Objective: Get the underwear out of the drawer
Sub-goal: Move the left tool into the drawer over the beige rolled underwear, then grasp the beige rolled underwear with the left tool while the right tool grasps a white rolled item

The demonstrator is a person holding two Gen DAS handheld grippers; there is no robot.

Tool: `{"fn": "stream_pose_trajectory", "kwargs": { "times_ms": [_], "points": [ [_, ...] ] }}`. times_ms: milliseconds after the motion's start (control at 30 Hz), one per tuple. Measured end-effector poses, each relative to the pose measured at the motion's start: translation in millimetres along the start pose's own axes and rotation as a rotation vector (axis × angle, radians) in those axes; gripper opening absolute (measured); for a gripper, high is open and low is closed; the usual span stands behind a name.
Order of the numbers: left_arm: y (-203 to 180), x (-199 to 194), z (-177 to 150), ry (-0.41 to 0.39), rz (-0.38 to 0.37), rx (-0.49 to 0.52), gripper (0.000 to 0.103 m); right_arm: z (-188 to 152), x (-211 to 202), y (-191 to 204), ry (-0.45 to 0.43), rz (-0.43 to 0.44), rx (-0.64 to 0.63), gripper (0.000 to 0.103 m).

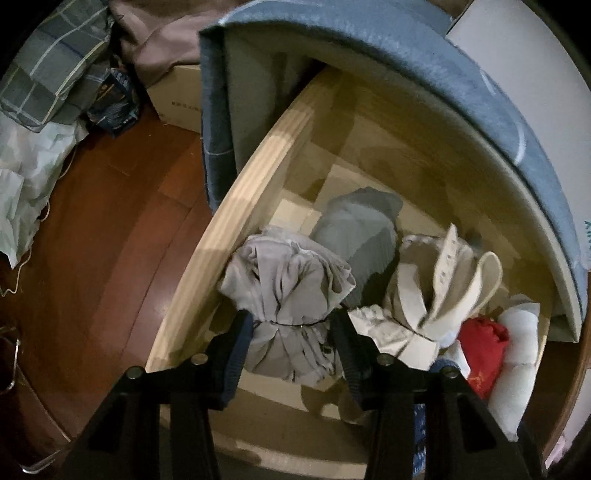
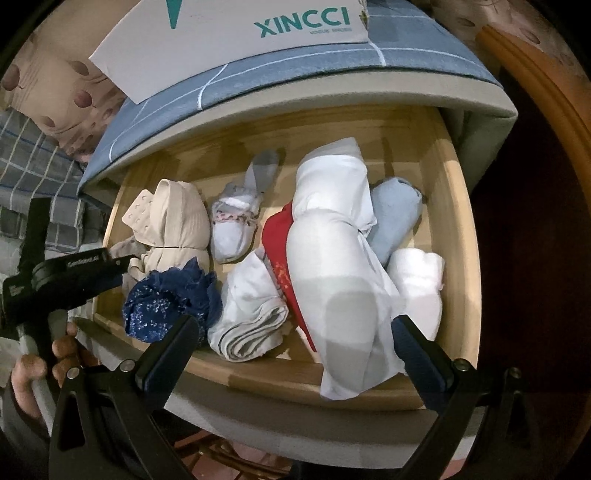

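Observation:
The wooden drawer (image 1: 236,192) stands pulled out under a bed and holds several rolled garments. My left gripper (image 1: 291,332) points down into its left end, shut on a light grey underwear bundle (image 1: 288,280) tied with a thin band, with a pad pressing on each side. Behind it lies a darker grey roll (image 1: 358,229), and a beige bra (image 1: 443,288) lies to its right. My right gripper (image 2: 295,343) hovers open over the drawer's front rim (image 2: 280,376). A long white garment (image 2: 340,277) drapes over that rim between the wide fingers, which do not press it. A red piece (image 2: 277,240) and navy lace (image 2: 170,299) lie nearby.
A blue checked sheet (image 1: 480,85) overhangs the drawer's back, with a white XINCCI box (image 2: 240,33) on top. A hand (image 2: 44,354) holds the left gripper's handle at the drawer's left. A cardboard box (image 1: 177,92) and piled bedding (image 1: 48,74) sit on the wooden floor (image 1: 110,221).

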State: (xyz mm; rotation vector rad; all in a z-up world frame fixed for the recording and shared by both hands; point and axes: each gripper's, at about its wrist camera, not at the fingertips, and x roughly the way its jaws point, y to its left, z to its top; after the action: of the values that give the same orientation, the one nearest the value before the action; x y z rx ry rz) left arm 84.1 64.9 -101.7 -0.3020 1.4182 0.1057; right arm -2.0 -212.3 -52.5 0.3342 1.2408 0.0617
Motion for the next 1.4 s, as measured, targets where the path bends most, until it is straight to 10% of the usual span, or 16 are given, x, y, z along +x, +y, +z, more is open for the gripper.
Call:
{"fn": "stream_pose_trajectory", "kwargs": {
  "times_ms": [433,1400],
  "points": [
    [-15,20,12,-0.017,0.058,0.115,0.047,0,-1,0,0.002,-0.029,0.008,0.103],
    [13,-46,0,-0.093,-0.086,0.159,0.031,31,16,-5,0.076,-0.047,-0.007,0.094]
  ]
}}
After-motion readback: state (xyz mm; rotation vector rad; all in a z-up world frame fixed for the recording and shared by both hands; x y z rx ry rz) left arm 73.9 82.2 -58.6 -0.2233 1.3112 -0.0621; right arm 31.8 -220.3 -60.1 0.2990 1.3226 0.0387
